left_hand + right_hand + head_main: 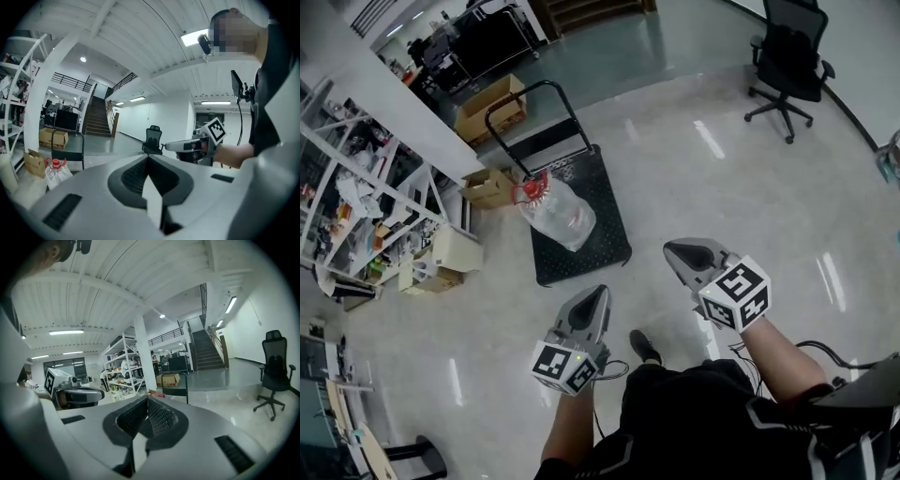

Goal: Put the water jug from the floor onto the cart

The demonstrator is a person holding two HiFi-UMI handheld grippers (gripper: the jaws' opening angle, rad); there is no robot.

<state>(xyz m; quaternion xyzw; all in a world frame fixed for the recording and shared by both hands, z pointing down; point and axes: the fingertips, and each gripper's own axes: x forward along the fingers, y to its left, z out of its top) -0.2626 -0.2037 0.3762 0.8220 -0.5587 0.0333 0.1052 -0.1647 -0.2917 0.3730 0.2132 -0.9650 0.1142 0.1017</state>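
The clear water jug [558, 212] with a red cap rests tilted on the black platform cart [605, 246], whose handle [534, 94] rises behind it. In the left gripper view the jug [57, 172] shows low at the left, far off. My left gripper [598, 292] and right gripper [672, 249] are both held in front of the person, well short of the cart and apart from the jug. Each is shut with nothing between its jaws. The left gripper [149, 157] has its jaws meeting at the tip, and so does the right gripper [147, 399].
An office chair [789, 66] stands at the far right. Cardboard boxes [492, 105] lie behind the cart and more boxes [450, 258] at its left, by cluttered shelves [356, 187]. The person's foot [644, 347] is on the pale floor between the grippers.
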